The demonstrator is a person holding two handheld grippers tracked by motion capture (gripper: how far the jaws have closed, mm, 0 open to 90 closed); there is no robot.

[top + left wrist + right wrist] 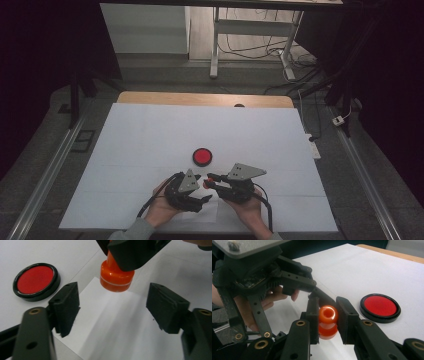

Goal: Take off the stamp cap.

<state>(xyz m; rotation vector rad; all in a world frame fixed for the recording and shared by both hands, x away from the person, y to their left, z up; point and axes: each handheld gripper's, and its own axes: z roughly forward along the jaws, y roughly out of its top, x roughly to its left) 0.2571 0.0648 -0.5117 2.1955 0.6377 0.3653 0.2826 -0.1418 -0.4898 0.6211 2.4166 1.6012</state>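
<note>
My right tongs (327, 315) have matt black plastic jaws with brass-coloured rivets, and they clamp a glossy orange plastic stamp (327, 321), smooth enough to catch highlights. My left tongs (113, 307) carry rougher, dull black pads (65, 305) with a foam-like look. Beneath lies a smooth matt white paper sheet (117, 322). The round red ink pad (35, 280) has a matt red face in a shiny black plastic rim. The worktop (205, 99) shows pale wood at its far edge.

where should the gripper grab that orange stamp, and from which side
Grip the orange stamp at its narrow waist from the sides: the bulges above and below keep it from slipping. The right gripper holds it so, upright over the paper sheet.
</note>
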